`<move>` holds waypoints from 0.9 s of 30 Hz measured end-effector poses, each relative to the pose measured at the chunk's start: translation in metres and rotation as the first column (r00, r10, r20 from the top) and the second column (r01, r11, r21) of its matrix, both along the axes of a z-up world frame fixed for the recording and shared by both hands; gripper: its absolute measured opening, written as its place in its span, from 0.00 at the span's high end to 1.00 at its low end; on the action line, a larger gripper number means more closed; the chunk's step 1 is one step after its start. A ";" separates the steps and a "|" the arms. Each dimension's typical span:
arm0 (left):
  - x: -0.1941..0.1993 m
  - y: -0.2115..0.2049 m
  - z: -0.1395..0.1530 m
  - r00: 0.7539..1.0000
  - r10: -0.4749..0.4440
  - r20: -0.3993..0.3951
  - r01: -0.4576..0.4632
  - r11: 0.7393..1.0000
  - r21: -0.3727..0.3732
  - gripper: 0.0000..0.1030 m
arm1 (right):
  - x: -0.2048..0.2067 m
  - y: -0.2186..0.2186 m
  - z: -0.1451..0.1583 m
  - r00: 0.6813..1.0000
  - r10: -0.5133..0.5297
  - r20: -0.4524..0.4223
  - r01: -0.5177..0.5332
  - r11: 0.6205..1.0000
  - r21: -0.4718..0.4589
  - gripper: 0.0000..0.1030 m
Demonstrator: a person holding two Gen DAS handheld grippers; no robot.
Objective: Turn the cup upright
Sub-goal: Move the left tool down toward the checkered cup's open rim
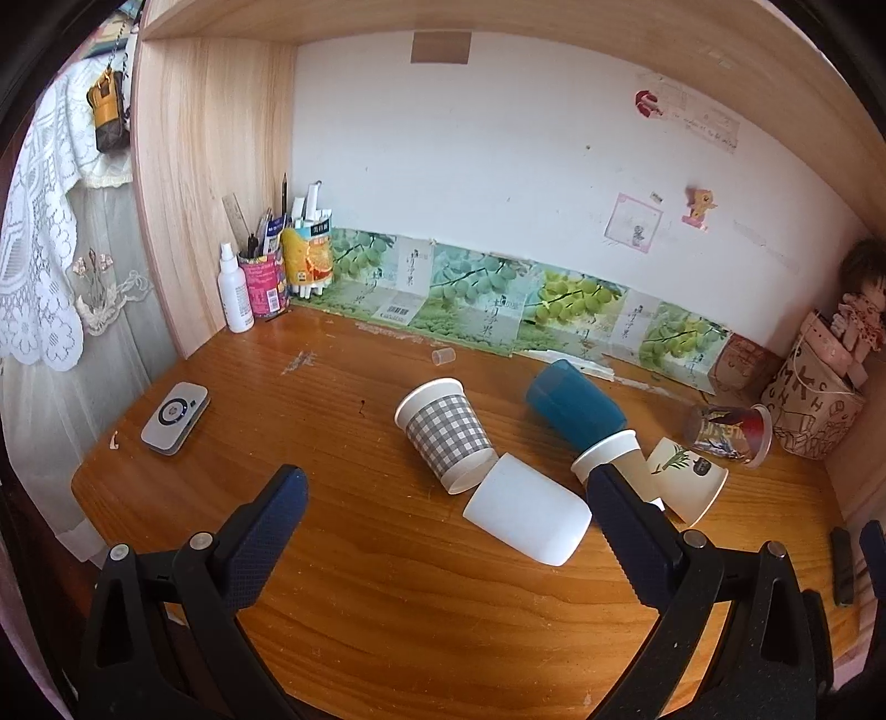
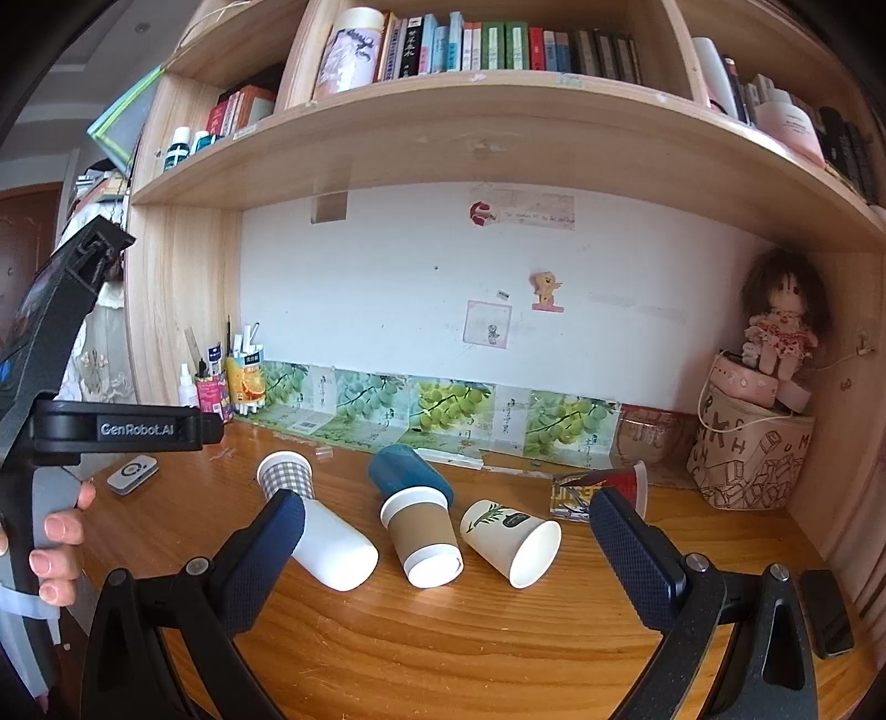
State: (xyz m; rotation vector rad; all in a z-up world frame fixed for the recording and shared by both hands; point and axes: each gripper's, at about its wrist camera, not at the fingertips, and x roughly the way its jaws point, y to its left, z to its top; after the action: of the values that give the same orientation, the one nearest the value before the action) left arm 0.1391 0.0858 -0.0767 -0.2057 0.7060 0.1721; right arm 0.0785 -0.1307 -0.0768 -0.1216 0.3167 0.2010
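Several cups lie on their sides on the wooden desk [image 1: 360, 581]: a grey checked paper cup [image 1: 446, 435], a plain white cup [image 1: 526, 518], a blue cup [image 1: 573, 404], a brown-sleeved cup [image 2: 423, 537], a leaf-print paper cup [image 2: 512, 537] and a clear printed cup [image 1: 731, 432]. My left gripper [image 1: 448, 487] is open and empty, hovering just in front of the white cup. My right gripper [image 2: 448, 512] is open and empty, above the desk before the brown cup and the white cup [image 2: 332, 545].
Pen holders and a spray bottle [image 1: 235, 288] stand at the back left. A small white device [image 1: 174, 410] lies at the left. A printed bag with a doll [image 2: 747, 454] sits at the back right. A shelf of books [image 2: 498, 50] hangs overhead. A dark object [image 2: 828, 612] lies at the right edge.
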 end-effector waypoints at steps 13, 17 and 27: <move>0.083 0.028 -0.052 0.982 0.092 -0.165 -0.124 0.973 -0.193 0.02 | 0.046 0.030 -0.044 0.993 0.071 -0.089 -0.075 0.996 -0.038 0.00; 0.102 0.033 -0.065 0.974 0.109 -0.196 -0.147 0.971 -0.190 0.02 | 0.055 0.036 -0.053 0.990 0.086 -0.116 -0.092 0.995 -0.044 0.00; 0.133 0.043 -0.102 0.940 0.130 -0.317 -0.207 0.952 -0.223 0.03 | 0.069 0.047 -0.064 0.984 0.104 -0.146 -0.113 0.992 -0.058 0.00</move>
State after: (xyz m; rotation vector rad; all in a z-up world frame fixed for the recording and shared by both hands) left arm 0.2718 0.1290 -0.1783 -0.4951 1.0137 0.2826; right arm 0.1473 -0.0837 -0.1407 -0.1908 0.4599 0.3084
